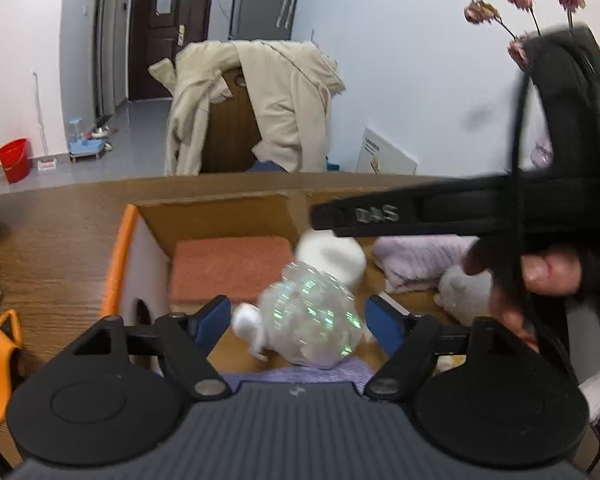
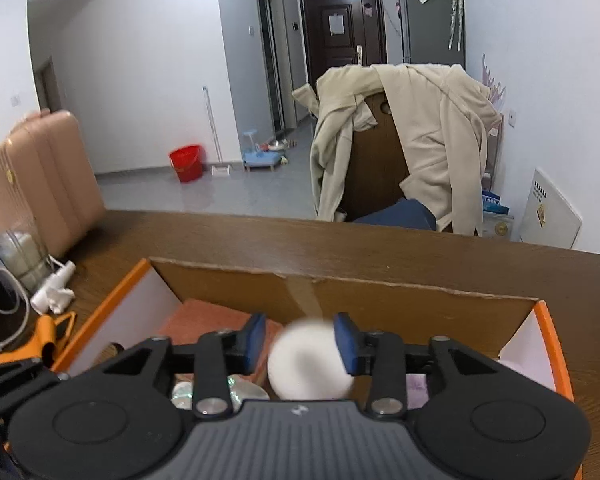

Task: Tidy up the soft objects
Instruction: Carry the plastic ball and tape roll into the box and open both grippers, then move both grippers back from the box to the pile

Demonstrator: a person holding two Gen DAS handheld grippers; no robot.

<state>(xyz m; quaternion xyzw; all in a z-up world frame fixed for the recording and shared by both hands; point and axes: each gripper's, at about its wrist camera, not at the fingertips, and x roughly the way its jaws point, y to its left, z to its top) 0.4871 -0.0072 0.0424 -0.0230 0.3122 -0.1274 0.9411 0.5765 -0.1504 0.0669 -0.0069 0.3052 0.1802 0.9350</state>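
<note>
A cardboard box with orange edges stands on the wooden table. Inside it lie a salmon folded towel, a lavender towel, a white plush and a purple knit. My left gripper is open over the box; a shiny iridescent white soft toy sits between its blue pads, with gaps on both sides. My right gripper is open too. A blurred white ball lies between and below its pads, over the box. In the left wrist view that ball is under the right gripper's black finger.
A chair draped with a beige coat stands behind the table's far edge. On the table's left are an orange item, a white cable and a clear jar. A person's hand holds the right gripper.
</note>
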